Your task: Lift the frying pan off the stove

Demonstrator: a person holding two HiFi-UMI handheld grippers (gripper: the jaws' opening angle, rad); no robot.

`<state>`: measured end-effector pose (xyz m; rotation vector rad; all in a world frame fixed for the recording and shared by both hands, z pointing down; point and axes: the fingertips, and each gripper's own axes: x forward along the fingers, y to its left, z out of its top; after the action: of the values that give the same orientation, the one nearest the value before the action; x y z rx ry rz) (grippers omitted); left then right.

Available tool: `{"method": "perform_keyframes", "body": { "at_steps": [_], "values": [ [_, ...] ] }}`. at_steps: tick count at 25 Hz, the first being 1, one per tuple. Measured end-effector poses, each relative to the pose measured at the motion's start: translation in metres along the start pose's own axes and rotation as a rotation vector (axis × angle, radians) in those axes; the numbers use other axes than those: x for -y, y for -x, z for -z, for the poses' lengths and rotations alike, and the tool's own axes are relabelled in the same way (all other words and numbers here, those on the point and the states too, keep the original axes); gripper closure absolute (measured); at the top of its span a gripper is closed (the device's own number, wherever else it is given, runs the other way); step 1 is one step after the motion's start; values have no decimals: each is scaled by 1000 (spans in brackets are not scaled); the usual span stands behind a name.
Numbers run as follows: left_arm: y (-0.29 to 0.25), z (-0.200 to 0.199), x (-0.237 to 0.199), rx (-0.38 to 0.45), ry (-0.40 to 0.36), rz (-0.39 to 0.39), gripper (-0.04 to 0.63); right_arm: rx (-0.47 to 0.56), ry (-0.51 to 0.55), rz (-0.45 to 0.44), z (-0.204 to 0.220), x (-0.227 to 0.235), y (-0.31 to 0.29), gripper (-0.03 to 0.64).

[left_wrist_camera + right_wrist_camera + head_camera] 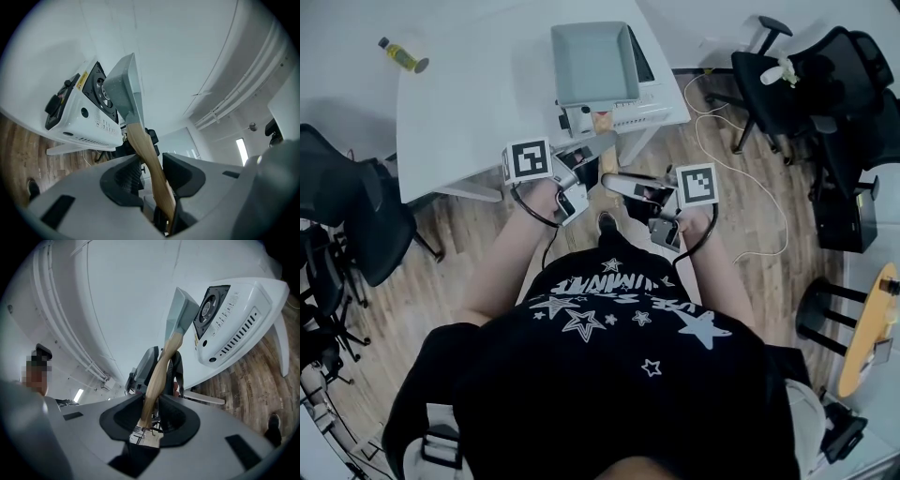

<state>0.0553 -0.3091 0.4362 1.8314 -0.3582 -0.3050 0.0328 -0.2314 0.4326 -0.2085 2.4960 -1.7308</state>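
Note:
A square grey frying pan (592, 61) with a wooden handle (602, 120) hangs over a white portable stove (639, 101) at the table's near edge. In the left gripper view the pan (123, 89) is tilted, its base apart from the black burner on the stove (79, 115). My left gripper (152, 176) is shut on the handle (146, 154), pads pressing both sides. My right gripper (151, 416) is shut on the same handle (159, 373), closer to its end, with the pan (180, 315) and stove (239, 319) beyond. In the head view both grippers (572, 187) (654, 202) sit close together below the table edge.
The stove stands on a white table (469, 103) that also carries a small yellow bottle (403, 56) at the far left. Black office chairs stand at the left (347, 206) and the far right (825, 84). A white cable (750, 178) lies on the wooden floor.

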Motion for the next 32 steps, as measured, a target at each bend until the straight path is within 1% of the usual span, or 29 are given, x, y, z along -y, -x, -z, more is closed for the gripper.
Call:
{"method": "perform_keyframes", "body": {
  "at_steps": [2, 5, 10, 12, 15, 18, 20, 22, 26, 29, 32],
  "values": [
    [20, 11, 6, 4, -4, 10, 449, -7, 8, 1, 20, -9, -11, 517],
    [70, 39, 20, 17, -14, 32, 449, -19, 35, 5, 68, -31, -35, 517],
    [104, 59, 39, 26, 6, 108, 449, -14, 37, 6, 103, -45, -53, 515],
    [117, 67, 41, 24, 1, 115, 449, -11, 39, 4, 116, -50, -61, 515],
    [139, 78, 40, 17, -5, 105, 449, -5, 43, 4, 136, -56, -72, 515],
    [159, 90, 47, 6, 7, 126, 449, 11, 40, 6, 156, -62, -82, 515],
    [172, 99, 47, -8, 1, 118, 449, 24, 33, 9, 170, -66, -88, 515],
    [182, 106, 46, -19, -3, 110, 449, 30, 32, 10, 180, -69, -93, 517],
    [192, 117, 46, -23, 29, 120, 449, 37, 27, 6, 193, -71, -97, 517],
    [196, 120, 45, -20, 7, 122, 449, 33, 29, 20, 198, -71, -97, 517],
    [198, 121, 46, -6, 4, 123, 449, 36, 26, 27, 200, -70, -96, 517]
  ]
}}
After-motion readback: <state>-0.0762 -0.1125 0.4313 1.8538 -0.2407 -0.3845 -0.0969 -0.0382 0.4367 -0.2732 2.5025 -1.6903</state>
